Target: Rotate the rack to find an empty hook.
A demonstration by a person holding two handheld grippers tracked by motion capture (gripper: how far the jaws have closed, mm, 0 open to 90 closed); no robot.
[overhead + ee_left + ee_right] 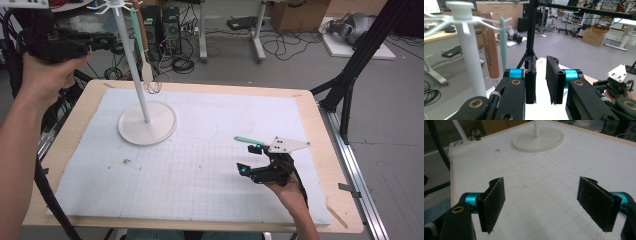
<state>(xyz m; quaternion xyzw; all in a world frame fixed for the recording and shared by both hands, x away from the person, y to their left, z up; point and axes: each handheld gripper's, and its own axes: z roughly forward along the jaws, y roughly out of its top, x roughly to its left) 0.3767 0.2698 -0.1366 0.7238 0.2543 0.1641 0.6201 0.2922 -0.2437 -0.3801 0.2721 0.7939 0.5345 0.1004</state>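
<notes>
**White Stand, Hung Utensils, Left Gripper Just Beside Them**

White and slim, the utensil stand (pixel 134 65) rises from a round flat base (pixel 147 123) on the desk (pixel 200 150), which carries a pale mat with a faint grid and a light wooden border. From the stand's thin hooks hang two utensils: a wooden-handled whisk (pixel 146 60), its wire loops low near the desk's far edge, and a mint-green handled tool (pixel 136 27) just beside it.

The left gripper (pixel 112 42) is held high at the stand's top, level with the hooks. In the left gripper view the brown wooden handle (pixel 490 47) and the mint handle (pixel 503 42) hang to the left of the black jaws, near but apart from them. The left gripper stands slightly open, a narrow gap between its fuzzy flat pads (pixel 531 82), with nothing between them.

The right gripper (pixel 250 159) rests low over the mat's near right part, well apart from the stand. Its jaws are spread wide and empty, with rough dark pads (pixel 494 202). A mint-green stick (pixel 248 141) lies on the mat just beyond it.
</notes>
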